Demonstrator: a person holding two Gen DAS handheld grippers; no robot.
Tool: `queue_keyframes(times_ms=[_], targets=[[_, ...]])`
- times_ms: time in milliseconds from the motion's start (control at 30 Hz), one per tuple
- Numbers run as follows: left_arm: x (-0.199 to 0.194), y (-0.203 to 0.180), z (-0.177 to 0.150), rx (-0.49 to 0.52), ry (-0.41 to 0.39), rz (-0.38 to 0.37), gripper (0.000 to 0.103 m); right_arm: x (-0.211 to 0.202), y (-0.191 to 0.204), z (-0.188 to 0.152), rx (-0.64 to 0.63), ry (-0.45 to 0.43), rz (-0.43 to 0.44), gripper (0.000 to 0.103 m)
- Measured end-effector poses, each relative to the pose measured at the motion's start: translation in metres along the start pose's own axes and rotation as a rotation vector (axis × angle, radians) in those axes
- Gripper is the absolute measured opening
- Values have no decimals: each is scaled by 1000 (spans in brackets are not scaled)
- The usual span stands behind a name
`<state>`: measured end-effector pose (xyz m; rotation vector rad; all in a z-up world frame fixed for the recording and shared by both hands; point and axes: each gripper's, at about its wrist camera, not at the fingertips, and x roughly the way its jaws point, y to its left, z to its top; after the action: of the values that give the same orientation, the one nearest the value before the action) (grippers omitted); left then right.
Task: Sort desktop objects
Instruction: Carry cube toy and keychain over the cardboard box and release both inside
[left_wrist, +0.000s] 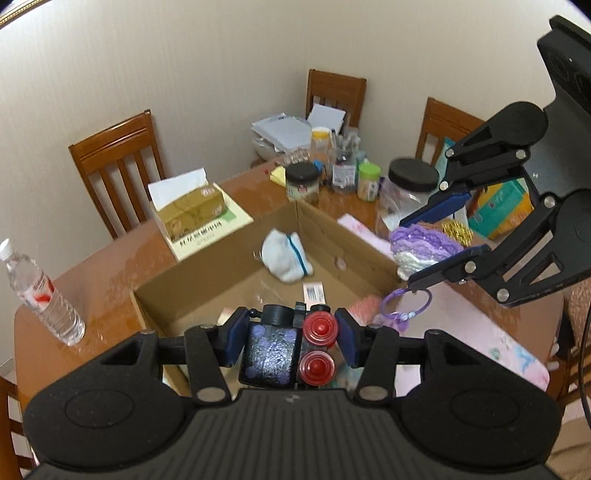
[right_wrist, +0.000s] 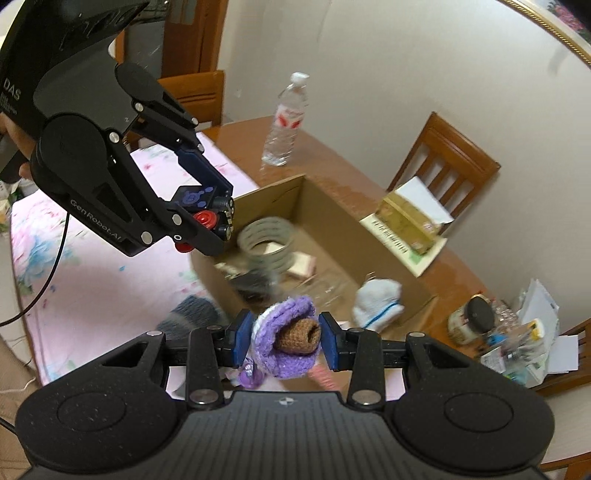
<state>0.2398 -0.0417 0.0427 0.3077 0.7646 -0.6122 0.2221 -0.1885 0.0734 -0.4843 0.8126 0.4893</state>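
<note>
My left gripper (left_wrist: 290, 338) is shut on a black toy with a purple patterned face and two red knobs (left_wrist: 284, 350), held above the near edge of the open cardboard box (left_wrist: 207, 266). It also shows in the right wrist view (right_wrist: 212, 218). My right gripper (right_wrist: 282, 338) is shut on a purple crocheted piece with a brown core (right_wrist: 291, 339), held above the box's corner. In the left wrist view that gripper (left_wrist: 430, 251) carries the purple crochet (left_wrist: 424, 245) with a purple ring (left_wrist: 406, 301) hanging under it. A white pouch (left_wrist: 286, 256) lies in the box.
A tissue box on a booklet (left_wrist: 192, 212), a water bottle (left_wrist: 40, 295), jars and a pen cup (left_wrist: 343, 173) stand on the brown table. A pink cloth (right_wrist: 92, 266) covers part of it. A grey coil (right_wrist: 266, 243) sits in the box. Wooden chairs surround the table.
</note>
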Motion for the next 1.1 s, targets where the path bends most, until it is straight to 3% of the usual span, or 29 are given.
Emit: queue_keyframes(times_ms=[433,500,633,800,933,1100], targets=[[53,4,17,-36,54,-25,51,26,-50,3,17,13,-11,44],[59,3,17,-38,69,-29,54,32,-55,1,20,23,-8,44],[63,5,13,-59,87,-39,71,44,-63,-2,34,43,-7,44],[60,5,5,-57,107,-16,76,55,-72,-6,76,60,-9,49],[55,4,-3,-57,114,-6,79,58,-74,-10,119,52,-23,81],[45,-3,-13,-34,111,8,81,54,-71,-15,160,45,-25,94]])
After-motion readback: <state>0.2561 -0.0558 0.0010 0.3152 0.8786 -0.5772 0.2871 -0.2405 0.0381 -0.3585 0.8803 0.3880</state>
